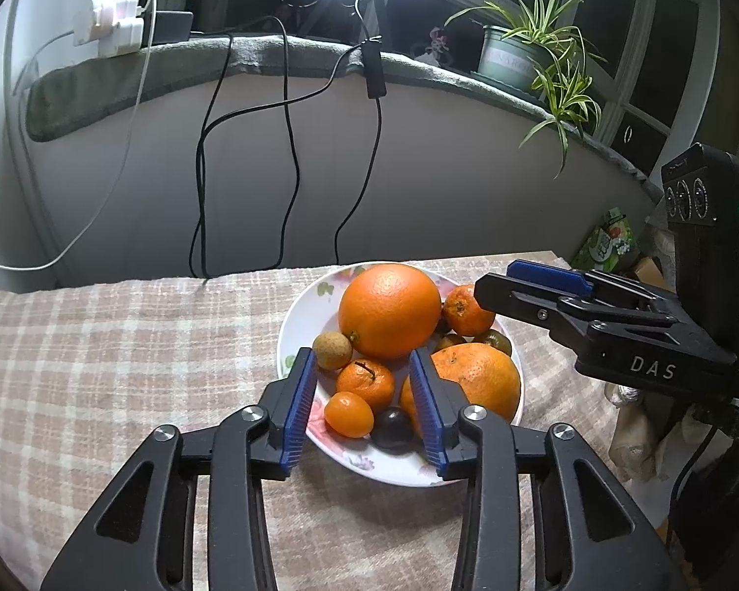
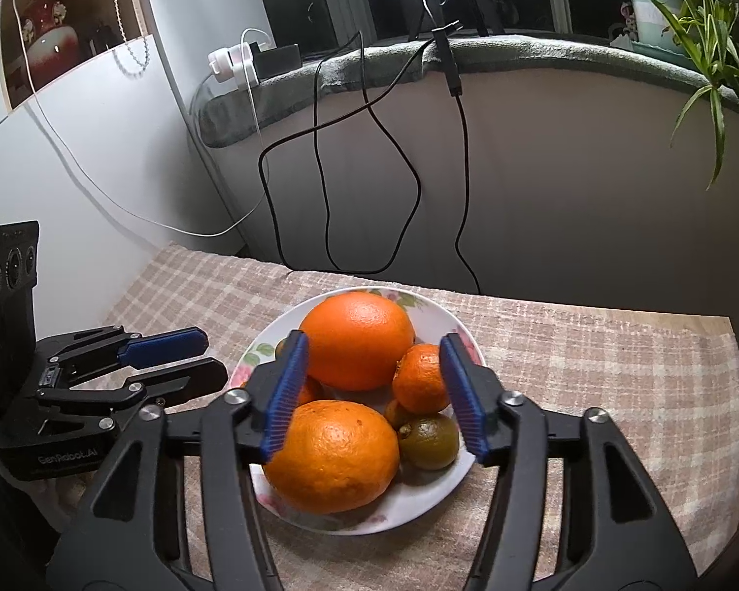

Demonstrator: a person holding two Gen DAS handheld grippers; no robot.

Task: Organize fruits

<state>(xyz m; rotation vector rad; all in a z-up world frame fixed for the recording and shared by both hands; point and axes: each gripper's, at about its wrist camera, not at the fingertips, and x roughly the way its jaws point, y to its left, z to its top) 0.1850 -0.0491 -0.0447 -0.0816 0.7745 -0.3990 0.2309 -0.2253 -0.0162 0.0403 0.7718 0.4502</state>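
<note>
A white floral plate holds two large oranges, several small tangerines, a tan longan, a dark plum and a greenish fruit. My left gripper is open and empty, hovering over the plate's near side above the small fruits. My right gripper is open and empty above the plate between the oranges. It also shows in the left wrist view at the plate's right; the left one shows in the right wrist view.
The plate sits on a checked cloth over a table. Black cables hang down the wall behind. A potted plant stands on the sill. A green packet lies beyond the table's right edge.
</note>
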